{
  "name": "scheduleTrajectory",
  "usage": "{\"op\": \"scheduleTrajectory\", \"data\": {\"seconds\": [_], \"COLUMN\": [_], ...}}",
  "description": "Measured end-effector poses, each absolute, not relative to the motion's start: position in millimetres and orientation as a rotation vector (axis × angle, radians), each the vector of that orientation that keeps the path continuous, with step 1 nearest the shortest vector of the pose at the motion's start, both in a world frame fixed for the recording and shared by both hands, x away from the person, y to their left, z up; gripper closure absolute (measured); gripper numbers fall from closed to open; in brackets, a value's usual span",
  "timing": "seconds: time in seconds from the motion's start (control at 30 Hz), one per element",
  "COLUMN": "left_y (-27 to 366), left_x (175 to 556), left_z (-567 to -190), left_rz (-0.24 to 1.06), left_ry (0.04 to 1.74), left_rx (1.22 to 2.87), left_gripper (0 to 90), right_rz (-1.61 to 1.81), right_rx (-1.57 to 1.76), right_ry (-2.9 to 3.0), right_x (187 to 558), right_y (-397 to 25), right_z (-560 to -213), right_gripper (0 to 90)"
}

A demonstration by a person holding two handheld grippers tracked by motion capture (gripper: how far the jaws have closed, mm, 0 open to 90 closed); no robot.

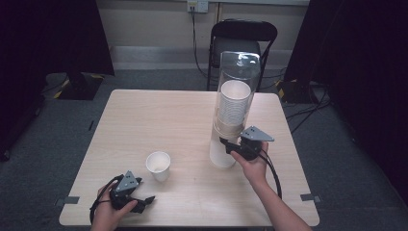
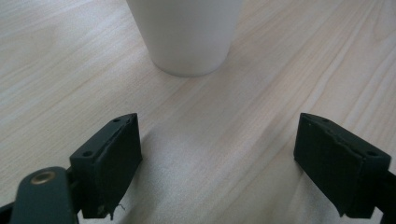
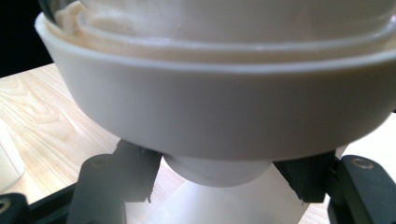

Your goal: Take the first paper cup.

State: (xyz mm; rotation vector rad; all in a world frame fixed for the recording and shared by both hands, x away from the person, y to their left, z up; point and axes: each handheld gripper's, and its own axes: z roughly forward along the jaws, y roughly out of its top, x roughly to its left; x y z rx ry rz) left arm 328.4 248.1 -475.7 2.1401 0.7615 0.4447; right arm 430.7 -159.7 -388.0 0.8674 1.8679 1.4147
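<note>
A tall cup dispenser (image 1: 236, 86) stands right of the table's middle, its clear tube holding a stack of white paper cups (image 1: 234, 103). My right gripper (image 1: 226, 143) reaches under its cream collar (image 3: 219, 112), and the jaws are shut on the lowest cup (image 3: 217, 170), which pokes out below. A single white paper cup (image 1: 158, 166) stands upright near the front. My left gripper (image 1: 144, 202) lies low on the table in front of that cup (image 2: 187, 32), open, with only bare wood between its jaws.
The light wooden table (image 1: 168, 115) has bare surface at the left and back. A black folding chair (image 1: 243, 36) stands behind the far edge. Dark curtains hang at both sides, and cables run across the grey floor on the right.
</note>
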Motion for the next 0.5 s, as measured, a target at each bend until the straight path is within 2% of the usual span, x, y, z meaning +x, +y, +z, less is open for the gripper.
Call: {"op": "scheduleTrajectory", "data": {"seconds": [0.3,0.37,0.43,0.5], "left_y": [248,248,248,248], "left_x": [328,328,328,328], "left_z": [-476,-476,-476,-476], "left_rz": [0.445,0.445,0.443,0.442], "left_ry": [0.762,0.762,0.762,0.758], "left_rx": [2.14,2.14,2.133,2.137], "left_gripper": [14.4,14.4,14.4,14.4], "right_rz": [1.397,1.304,1.223,1.256], "right_rx": [0.887,0.938,1.049,1.068], "right_ry": [1.901,1.999,2.092,2.085], "right_x": [432,437,439,436], "right_y": [-159,-158,-164,-167], "right_z": [-394,-412,-447,-448], "right_gripper": [37.2,37.7,37.6,37.6]}}
